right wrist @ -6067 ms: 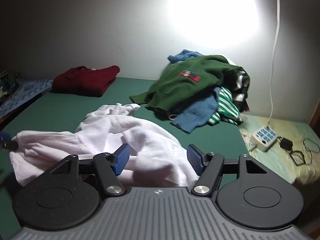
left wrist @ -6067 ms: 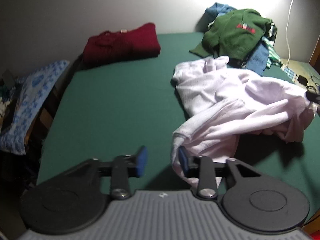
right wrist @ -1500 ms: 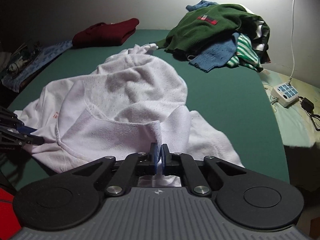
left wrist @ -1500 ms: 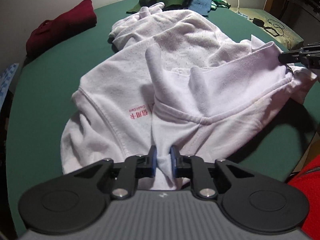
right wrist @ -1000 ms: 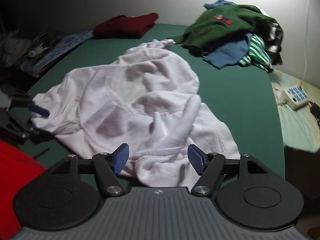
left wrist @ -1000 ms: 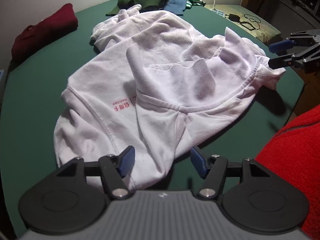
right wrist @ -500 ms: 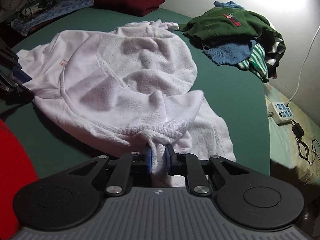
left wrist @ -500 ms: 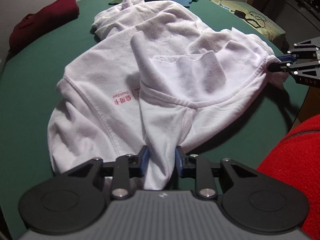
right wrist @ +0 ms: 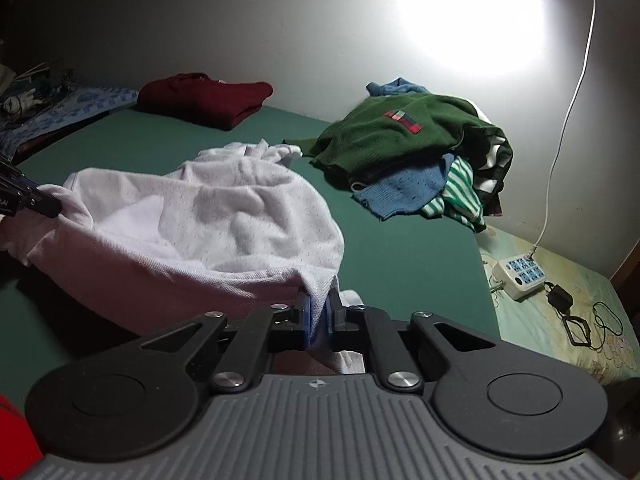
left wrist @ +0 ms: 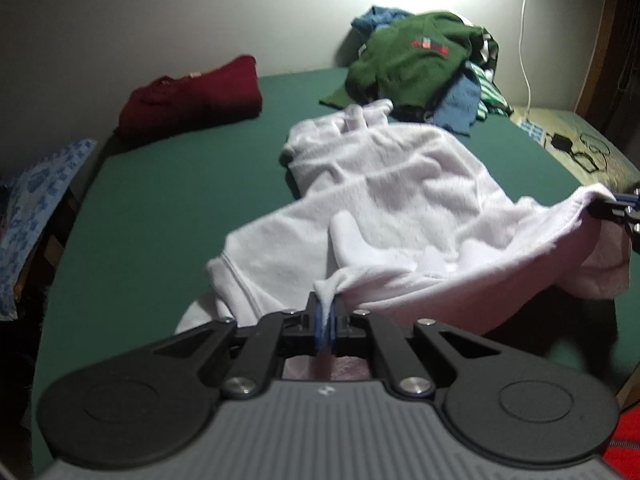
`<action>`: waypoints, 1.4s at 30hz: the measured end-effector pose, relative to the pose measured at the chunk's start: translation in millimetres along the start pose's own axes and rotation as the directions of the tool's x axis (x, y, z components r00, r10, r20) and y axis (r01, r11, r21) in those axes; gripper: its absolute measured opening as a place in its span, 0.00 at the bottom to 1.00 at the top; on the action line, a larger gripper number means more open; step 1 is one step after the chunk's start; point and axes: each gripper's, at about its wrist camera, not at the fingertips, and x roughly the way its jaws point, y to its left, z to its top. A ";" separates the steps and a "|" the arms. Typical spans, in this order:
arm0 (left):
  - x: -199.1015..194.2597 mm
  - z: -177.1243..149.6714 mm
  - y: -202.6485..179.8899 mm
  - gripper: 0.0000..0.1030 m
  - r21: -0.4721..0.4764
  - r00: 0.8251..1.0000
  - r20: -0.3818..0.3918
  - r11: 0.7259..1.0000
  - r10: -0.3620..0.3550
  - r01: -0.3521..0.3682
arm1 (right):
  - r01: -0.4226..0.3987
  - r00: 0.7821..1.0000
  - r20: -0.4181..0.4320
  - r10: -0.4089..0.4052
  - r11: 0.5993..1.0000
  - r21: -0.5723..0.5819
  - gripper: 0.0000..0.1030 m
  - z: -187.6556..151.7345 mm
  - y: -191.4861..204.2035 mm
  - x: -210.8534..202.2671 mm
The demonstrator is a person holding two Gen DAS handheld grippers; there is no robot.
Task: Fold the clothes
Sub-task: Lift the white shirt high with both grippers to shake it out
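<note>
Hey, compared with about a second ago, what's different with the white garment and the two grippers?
A second ago both grippers were open over the white garment. Now the left gripper and the right gripper are each shut on its near hem and have lifted that edge off the green table. The folded maroon sweater and the clothes pile have not moved.

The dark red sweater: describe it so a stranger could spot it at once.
Start from the green table and look to its far edge by the wall. The dark red sweater lies there alone, left of the loose heap topped by a green sweater. It is the only garment already folded into a neat block, well beyond the white top that both grippers hold.
</note>
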 end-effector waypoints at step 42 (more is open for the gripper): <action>-306.7 114.9 30.7 0.00 -0.151 0.588 0.787 0.982 0.188 -0.111 | 0.003 0.549 0.836 -0.003 1.000 0.002 0.04 148.4 -11.7 -181.0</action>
